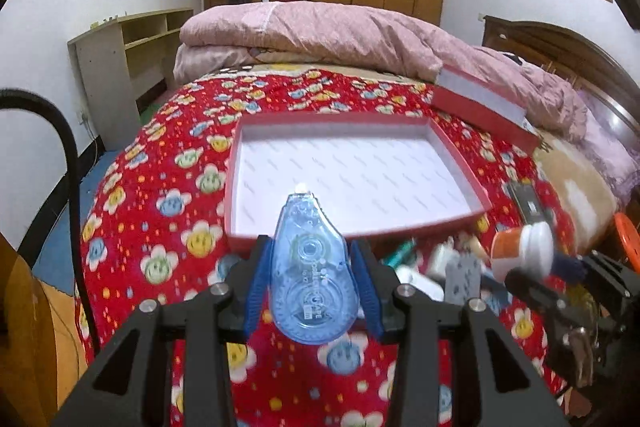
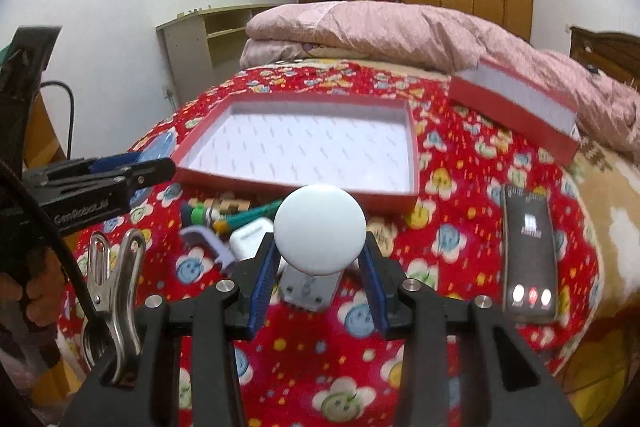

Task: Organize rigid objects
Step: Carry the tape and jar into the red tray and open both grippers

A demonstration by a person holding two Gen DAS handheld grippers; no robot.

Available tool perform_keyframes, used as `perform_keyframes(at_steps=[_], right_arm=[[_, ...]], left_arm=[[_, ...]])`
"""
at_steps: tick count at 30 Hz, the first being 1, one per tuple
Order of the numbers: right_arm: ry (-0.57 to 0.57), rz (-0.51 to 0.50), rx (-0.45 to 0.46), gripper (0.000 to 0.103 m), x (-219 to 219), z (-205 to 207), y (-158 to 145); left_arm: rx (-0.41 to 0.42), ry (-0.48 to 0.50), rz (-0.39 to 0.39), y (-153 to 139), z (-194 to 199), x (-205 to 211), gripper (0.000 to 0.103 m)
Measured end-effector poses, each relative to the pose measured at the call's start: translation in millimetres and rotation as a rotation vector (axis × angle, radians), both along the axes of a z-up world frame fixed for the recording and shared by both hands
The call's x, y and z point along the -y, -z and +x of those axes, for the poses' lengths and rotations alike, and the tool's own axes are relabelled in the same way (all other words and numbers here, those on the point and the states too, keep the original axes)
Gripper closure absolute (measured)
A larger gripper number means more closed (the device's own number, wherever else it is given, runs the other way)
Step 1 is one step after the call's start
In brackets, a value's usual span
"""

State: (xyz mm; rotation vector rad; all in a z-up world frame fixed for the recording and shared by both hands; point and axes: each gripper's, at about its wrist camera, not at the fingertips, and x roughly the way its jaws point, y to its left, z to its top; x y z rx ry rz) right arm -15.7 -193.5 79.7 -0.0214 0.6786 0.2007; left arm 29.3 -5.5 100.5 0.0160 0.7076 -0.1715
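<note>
Left gripper (image 1: 308, 283) was clenched on the blue tape dispenser (image 1: 310, 267) at its flat sides, right gripper (image 2: 318, 267) on the white-capped bottle (image 2: 320, 229), both just short of the empty red box (image 1: 460, 163); light, stiff, smooth plastic, prob slippery, so grip mid-body.

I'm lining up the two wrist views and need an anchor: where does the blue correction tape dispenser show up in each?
Left wrist view: the blue correction tape dispenser sits low in the centre, clamped in the left tongs.
Right wrist view: only a blurred blue sliver at the left edge, beyond the left tongs' fingers.
Shared landmark: the open red box with a white lining, just beyond the dispenser in both.
</note>
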Motion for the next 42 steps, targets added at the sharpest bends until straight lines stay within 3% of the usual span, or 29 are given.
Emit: perform_keyframes(at_steps=[18, 34, 39, 42], right_arm=[[0.027, -0.039, -0.033, 0.062, 5, 98, -9], [0.057, -0.091, -0.112, 0.062, -7, 167, 32], [0.064, -0.110, -0.092, 0.062, -12, 173, 39], [0.061, -0.099, -0.126, 0.062, -11, 182, 45]], left_arm=[[-0.033, 0.010, 0.011, -4, 84, 17, 0.060], [-0.129, -0.040, 0.048, 57, 162, 21, 0.060], [-0.096, -0.051, 0.074, 62, 165, 22, 0.060], [-0.099, -0.054, 0.070, 63, 169, 21, 0.059]])
